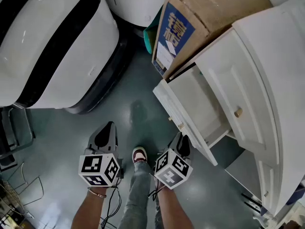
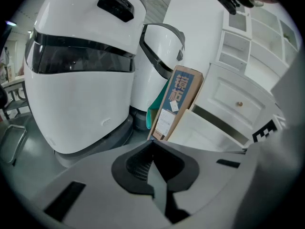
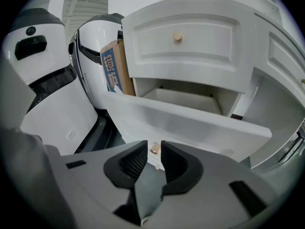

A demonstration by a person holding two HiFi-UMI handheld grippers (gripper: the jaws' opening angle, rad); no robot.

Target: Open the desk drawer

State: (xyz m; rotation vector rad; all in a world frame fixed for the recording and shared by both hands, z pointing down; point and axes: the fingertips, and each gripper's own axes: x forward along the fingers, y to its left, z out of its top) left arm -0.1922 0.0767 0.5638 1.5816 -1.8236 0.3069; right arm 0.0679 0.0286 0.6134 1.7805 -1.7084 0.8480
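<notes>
- Closest to the head camera, two forearms reach down, one gripper in each. One thin bracelet (image 1: pixel 97 193) circles the left wrist. One jeans leg ends in one red-and-white shoe (image 1: pixel 139 154) on the grey-green floor (image 1: pixel 62 142).
- Each gripper carries one cube with black-and-white square markers, which makes two: the left cube (image 1: pixel 99 170) and the right cube (image 1: pixel 173 168).
- The left gripper (image 2: pixel 152 143) has its two dark fingers pressed together at the tips and is empty. It hangs over the floor, well apart from the desk.
- The right gripper (image 3: pixel 154 143) has its fingers spread. A small pale wooden knob (image 3: pixel 155 149) shows in the gap just past the tips, and the pads are not pressing on it.
- That knob belongs to the desk drawer (image 1: pixel 195 104), the only one pulled out. It juts from the white desk (image 1: pixel 281 80) just ahead of the right gripper, and it is white, shallow and box-shaped, with a long flat front board.
- Above it sits one shut drawer front (image 3: pixel 209 42), white with a raised frame. It has its own round knob (image 3: pixel 177 36), so two knobs in all.
- One cardboard box (image 1: pixel 214 8) leans against the desk's side. Its blue panel (image 1: pixel 175 30) carries large pale Chinese characters, and its white label is too small to read.
- Farthest back stand two big white machines with black bands, one nearer (image 2: pixel 81 104) and one behind (image 2: pixel 159 51).
</notes>
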